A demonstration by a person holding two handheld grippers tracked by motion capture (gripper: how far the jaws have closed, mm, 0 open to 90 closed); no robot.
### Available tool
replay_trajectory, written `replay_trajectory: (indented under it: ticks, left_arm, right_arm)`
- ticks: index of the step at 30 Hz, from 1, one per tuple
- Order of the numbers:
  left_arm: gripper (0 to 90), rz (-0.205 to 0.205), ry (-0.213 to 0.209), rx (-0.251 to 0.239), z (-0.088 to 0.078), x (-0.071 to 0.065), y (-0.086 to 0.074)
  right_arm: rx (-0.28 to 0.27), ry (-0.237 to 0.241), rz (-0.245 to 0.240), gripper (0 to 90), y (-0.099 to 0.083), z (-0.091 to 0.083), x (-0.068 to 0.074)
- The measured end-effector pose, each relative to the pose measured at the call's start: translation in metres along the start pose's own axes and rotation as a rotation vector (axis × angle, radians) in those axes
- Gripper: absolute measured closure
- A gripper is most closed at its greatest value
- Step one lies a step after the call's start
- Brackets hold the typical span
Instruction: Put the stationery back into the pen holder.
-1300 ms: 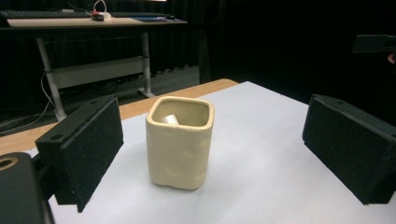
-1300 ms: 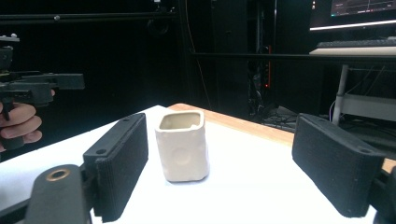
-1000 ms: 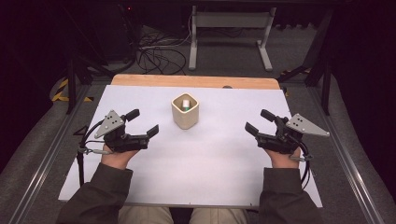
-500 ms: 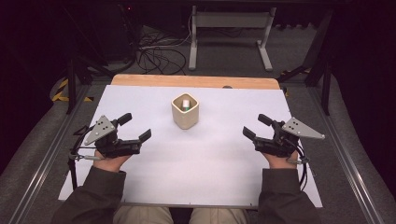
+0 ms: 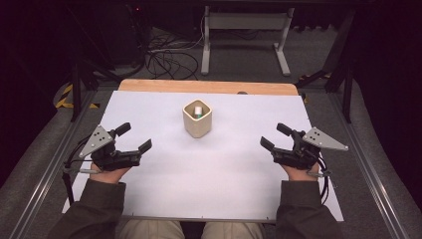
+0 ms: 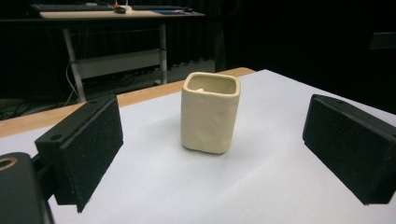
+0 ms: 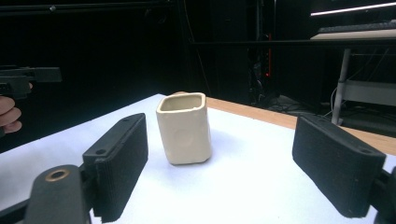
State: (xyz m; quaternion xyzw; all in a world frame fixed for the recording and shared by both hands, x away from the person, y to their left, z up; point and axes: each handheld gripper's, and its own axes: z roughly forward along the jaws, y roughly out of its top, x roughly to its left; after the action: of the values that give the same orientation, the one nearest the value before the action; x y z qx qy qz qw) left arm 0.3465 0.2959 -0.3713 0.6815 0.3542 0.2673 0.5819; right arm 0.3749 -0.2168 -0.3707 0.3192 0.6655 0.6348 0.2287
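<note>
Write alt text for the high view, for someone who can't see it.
A cream square cup stands upright in the middle of a white-covered table, with something small and pale inside it. A person's hands hold the left gripper and the right gripper low over the sheet on either side of the cup, jaws open and apart from it.

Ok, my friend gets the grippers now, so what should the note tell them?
Left gripper: jaws open, holding nothing, low over the white sheet at the left.
Right gripper: jaws open, holding nothing, at the right of the sheet.
The cream cup stands upright in the middle toward the far edge, apart from both grippers, with a small white thing inside; what it is cannot be told.
Done: nothing gripped so far.
Left: probably reach in toward the cup, as both grippers point at it.
</note>
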Motion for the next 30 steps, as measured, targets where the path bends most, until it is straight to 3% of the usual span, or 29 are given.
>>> replay_trajectory:
  ticks: [16,30]
  left_arm:
    - [6.0,-0.009,0.011,0.007,-0.012,0.004,-0.006]
    - [6.0,0.004,-0.017,0.017,-0.007,0.001,-0.009]
  right_arm:
    - [-0.003,-0.01,0.003,18.5,-0.001,-0.002,-0.002]
    - [-0.002,-0.008,-0.002,18.5,-0.002,-0.002,-0.003]
